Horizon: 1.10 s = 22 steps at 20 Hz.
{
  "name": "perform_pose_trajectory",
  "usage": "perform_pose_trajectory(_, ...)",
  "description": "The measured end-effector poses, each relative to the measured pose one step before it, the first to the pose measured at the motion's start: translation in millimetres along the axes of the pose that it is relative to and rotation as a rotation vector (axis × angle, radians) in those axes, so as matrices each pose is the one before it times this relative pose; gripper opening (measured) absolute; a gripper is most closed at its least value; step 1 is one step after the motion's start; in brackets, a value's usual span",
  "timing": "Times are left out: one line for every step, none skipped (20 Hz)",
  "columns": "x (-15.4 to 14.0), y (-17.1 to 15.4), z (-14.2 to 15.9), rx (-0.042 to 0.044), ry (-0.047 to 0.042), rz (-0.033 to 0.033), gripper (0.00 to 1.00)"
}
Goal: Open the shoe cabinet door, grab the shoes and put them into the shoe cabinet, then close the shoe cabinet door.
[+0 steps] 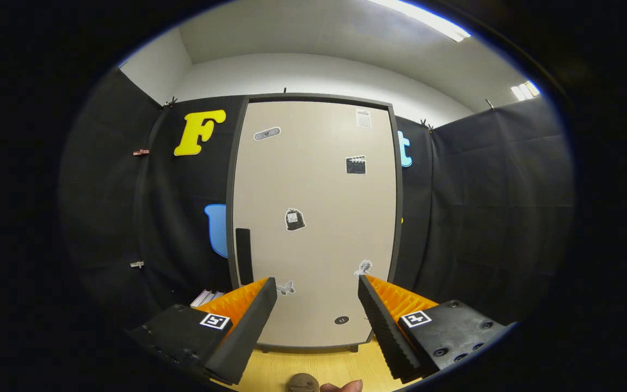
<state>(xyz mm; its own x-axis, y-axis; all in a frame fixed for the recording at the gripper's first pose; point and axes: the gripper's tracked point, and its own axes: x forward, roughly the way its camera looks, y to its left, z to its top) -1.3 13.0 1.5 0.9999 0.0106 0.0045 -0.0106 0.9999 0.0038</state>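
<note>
Hovering with its fingers spread apart and empty, the tool (317,286) is facing the closed beige cabinet door (313,218) — risking slipping off the slim black handle (244,256) at its left edge.

A recording booth, not a lived-in home: black cloth (487,207) clipped up as walls, white room wall and ceiling strip light (428,19) above. Staged with a beige cabinet (313,218) dotted with stickers on a wood floor (313,367). Gripper (317,316) fingers spread, empty.
</note>
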Motion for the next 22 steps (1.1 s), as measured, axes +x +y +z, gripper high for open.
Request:
perform_pose_trajectory(0.02,1.44,-1.14,0.0006,0.00218,0.00204,0.98)
perform_pose_trajectory(-0.07,1.92,-0.99,0.00245,0.00249,0.00412,0.98)
perform_pose_trajectory(1.55,3.58,-0.47,0.00152,0.00159,0.00158,0.97)
perform_pose_trajectory(1.79,1.5,-0.68,-0.00175,0.00059,0.00088,0.98)
perform_pose_trajectory(1.17,3.19,0.43,-0.00158,0.00024,0.00238,0.97)
perform_pose_trajectory(2.68,5.26,0.01,0.00001,0.00082,0.00567,0.98)
perform_pose_trajectory(3.67,6.17,0.51,0.00053,-0.00102,0.00944,0.98)
perform_pose_trajectory(4.45,6.08,1.32,0.00139,-0.0017,0.00428,0.98)
perform_pose_trajectory(3.57,4.97,1.4,0.00329,-0.00296,0.00398,0.98)
perform_pose_trajectory(4.89,7.58,2.12,0.00728,-0.00373,0.00545,0.98)
perform_pose_trajectory(5.38,8.38,1.88,0.00952,-0.00415,0.00746,0.98)
perform_pose_trajectory(6.1,8.06,2.38,0.00682,-0.00683,0.00706,0.98)
perform_pose_trajectory(6.84,7.05,1.93,0.00263,-0.00681,0.00232,0.98)
perform_pose_trajectory(7.54,5.77,0.31,-0.00131,-0.00495,0.00083,0.97)
perform_pose_trajectory(7.14,7.81,-1.07,-0.00145,-0.0013,0.00333,0.97)
perform_pose_trajectory(7.57,7.94,-3.53,-0.00202,0.00407,0.00637,0.97)
perform_pose_trajectory(8.52,6.31,-3.95,-0.00201,0.00557,0.00339,0.98)
perform_pose_trajectory(8.49,5.47,-4.35,-0.00089,0.00533,0.00201,0.98)
perform_pose_trajectory(9.91,4.34,-3.48,-0.00094,0.00347,-0.00071,0.98)
perform_pose_trajectory(11.41,3.77,-5.87,0.00047,0.00689,-0.00158,0.97)
perform_pose_trajectory(8.23,3.31,-5.06,0.00343,0.00592,0.00337,0.98)
perform_pose_trajectory(11.2,3.78,-6.76,0.00379,0.01111,0.00194,0.97)
